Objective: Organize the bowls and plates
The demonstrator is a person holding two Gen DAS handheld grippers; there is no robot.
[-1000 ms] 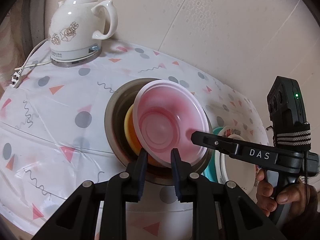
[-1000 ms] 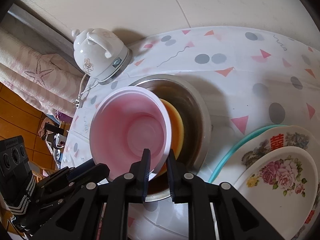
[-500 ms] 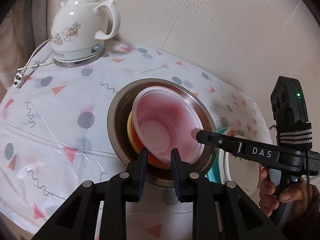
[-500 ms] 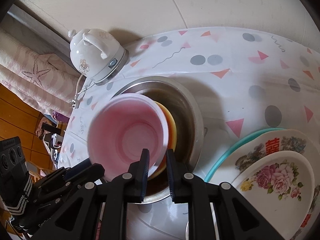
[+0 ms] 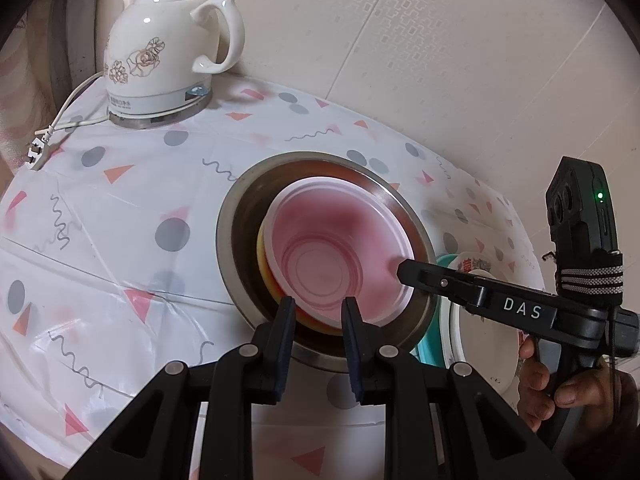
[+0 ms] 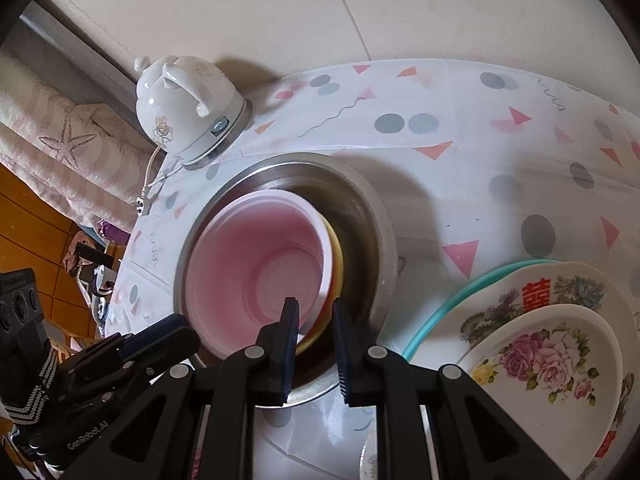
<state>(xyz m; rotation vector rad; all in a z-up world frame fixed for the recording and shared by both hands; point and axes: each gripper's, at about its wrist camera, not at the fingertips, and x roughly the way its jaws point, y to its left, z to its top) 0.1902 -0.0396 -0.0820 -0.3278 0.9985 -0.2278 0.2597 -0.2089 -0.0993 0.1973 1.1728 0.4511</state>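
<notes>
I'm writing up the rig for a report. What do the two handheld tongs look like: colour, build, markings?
Both are matte black plastic. The left tongs have dark blue pads on two flat fingers, silver pivot screws and triangular cut-outs in the linkage. The right tongs match them; seen from the left wrist view, they carry white "DAS" lettering, a camera block with a green light, a black-and-white striped strap and a thin black cable. "GenRobot.AI" is printed on the left unit's body.

Cream patterned wall (image 5: 420, 52), wooden floor (image 6: 28, 216), patterned tablecloth (image 5: 132, 208), pink striped bedding (image 6: 60, 136)
</notes>
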